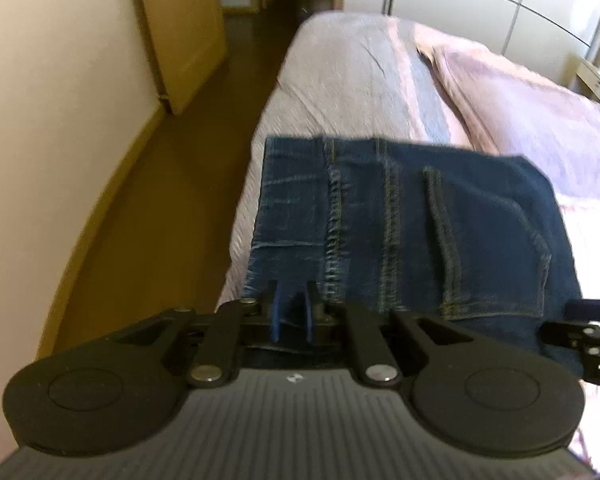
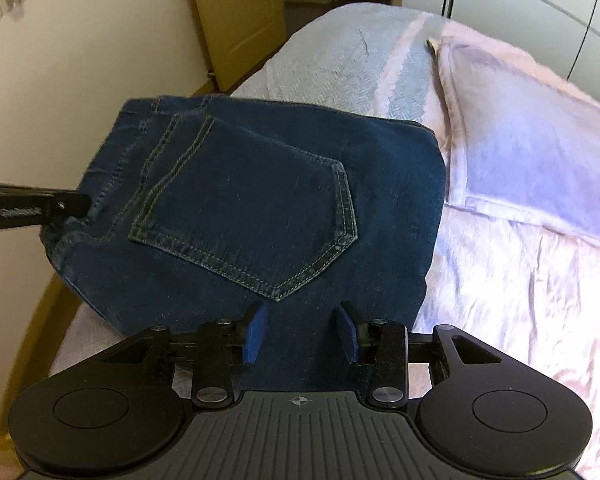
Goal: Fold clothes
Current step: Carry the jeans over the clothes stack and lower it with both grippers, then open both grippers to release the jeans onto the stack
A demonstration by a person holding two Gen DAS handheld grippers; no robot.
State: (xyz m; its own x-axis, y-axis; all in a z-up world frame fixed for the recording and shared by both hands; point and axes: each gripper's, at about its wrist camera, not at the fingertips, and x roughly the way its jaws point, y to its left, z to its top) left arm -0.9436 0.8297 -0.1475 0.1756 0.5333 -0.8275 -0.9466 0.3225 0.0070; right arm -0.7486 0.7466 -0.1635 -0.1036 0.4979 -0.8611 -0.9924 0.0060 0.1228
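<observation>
**Folded denim on bed edge, both grippers at its near hem**

Item 1. Left gripper [image 1: 291, 312]: black two-finger tool with blue pads, jaws standing narrow, and a fold of cloth appearing to be sitting between them at the near left corner of the garment; whether it is truly pinching is not certain.

Item 2. Right gripper [image 2: 300, 334]: same make, jaws standing wide, holding nothing, hovering just over the near edge of the garment below the pocket point.

Item 3. Dark blue stitched denim jeans [image 2: 260, 200]: lying folded into a thick pad, back pocket facing up, resting at the near left edge of the bed. Judged as handling heavy and fairly stiff for cloth, layers liable to be sliding apart if lifted by one ply; the seamed corners and the near hem are looking like the firmest places to take hold.

Item 4. Pale grey herringbone bed cover [image 2: 340, 60]: lying beyond the jeans.

Item 5. Pink crumpled quilt [image 2: 540, 152]: lying to the right, touching the jeans' right side.
</observation>
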